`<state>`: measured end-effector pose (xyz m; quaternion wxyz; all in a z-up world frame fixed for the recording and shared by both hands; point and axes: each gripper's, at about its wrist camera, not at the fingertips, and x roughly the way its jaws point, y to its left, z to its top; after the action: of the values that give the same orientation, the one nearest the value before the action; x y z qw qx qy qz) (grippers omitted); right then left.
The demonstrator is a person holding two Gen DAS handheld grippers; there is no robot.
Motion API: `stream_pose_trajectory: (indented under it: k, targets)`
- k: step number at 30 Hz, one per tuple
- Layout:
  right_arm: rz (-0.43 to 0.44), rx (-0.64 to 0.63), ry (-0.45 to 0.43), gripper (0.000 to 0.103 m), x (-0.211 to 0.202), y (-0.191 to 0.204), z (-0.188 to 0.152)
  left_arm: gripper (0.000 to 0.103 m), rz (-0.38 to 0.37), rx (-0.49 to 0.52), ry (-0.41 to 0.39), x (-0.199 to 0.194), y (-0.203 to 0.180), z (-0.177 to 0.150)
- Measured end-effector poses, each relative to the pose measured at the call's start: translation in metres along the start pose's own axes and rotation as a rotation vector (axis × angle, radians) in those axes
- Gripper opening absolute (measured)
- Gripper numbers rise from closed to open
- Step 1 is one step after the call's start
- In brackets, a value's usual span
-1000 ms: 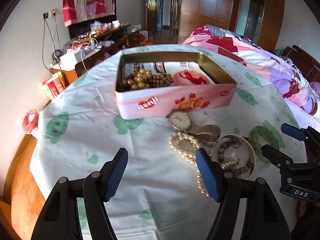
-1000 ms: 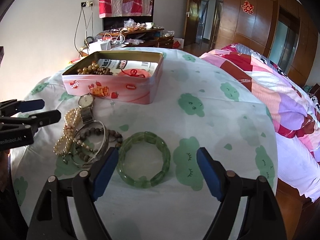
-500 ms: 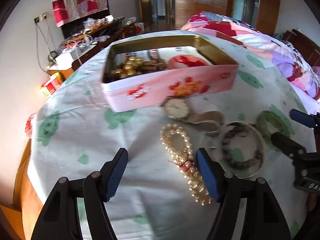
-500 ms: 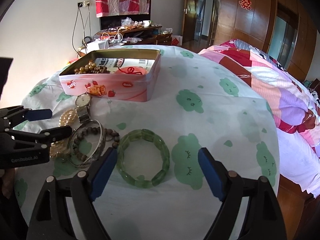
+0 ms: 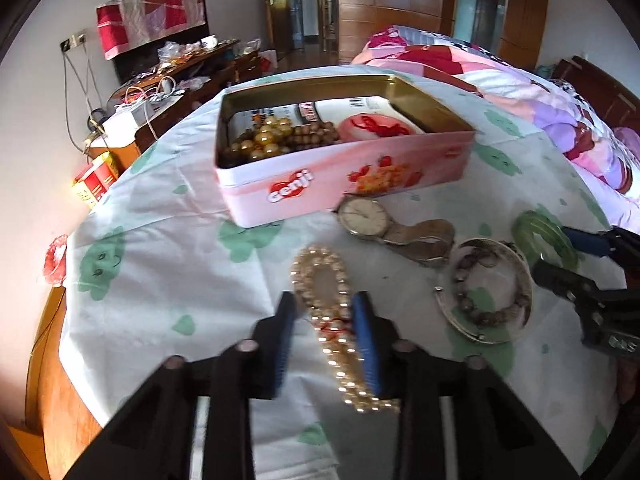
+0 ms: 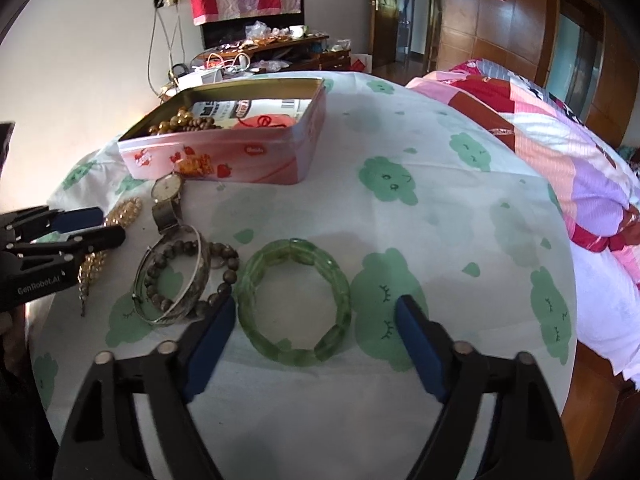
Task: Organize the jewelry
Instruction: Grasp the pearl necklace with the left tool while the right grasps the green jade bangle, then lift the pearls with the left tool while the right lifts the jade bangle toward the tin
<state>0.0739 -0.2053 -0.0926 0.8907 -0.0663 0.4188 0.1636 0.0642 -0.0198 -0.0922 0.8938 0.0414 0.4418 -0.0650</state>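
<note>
Spread over the table, a white cloth (image 6: 420, 208) with green figures carries the jewelry. Our left gripper (image 5: 326, 336) has just been closing around the pearl string (image 5: 332, 316); whether its pads press on the string we cannot tell. Our right gripper (image 6: 314, 340), also closing, straddles the green bracelet (image 6: 294, 302) without touching. Beyond lie a watch (image 5: 364, 218), bangle (image 5: 486, 288) and pink tin (image 5: 344, 176).

Left tool (image 5: 325, 320) astride the pearl strand (image 5: 320, 280) (jaws lately narrowing), pink tin (image 5: 344, 176) beyond on the tablecloth (image 5: 160, 280)
</note>
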Motion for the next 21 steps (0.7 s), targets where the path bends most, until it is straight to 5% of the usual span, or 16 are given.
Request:
stream_pose_trajectory:
  k: [3,5,9,21]
  targets:
    - [-0.004,-0.008,-0.01,0.039,0.0,0.001,-0.002,0.014,-0.026,-0.005,-0.001,-0.001,0.001,0.0]
    - [0.003,-0.013,-0.019,0.03,-0.001,0.001,-0.003,0.013,-0.044,-0.015,-0.002,-0.002,0.003,0.001]
    - [0.004,-0.01,-0.034,0.021,-0.003,0.0,-0.003,0.012,-0.063,-0.021,-0.01,-0.004,0.003,0.003]
    - [0.01,-0.004,-0.065,0.017,-0.008,-0.002,-0.001,0.012,-0.072,-0.04,-0.046,-0.014,0.01,0.01]
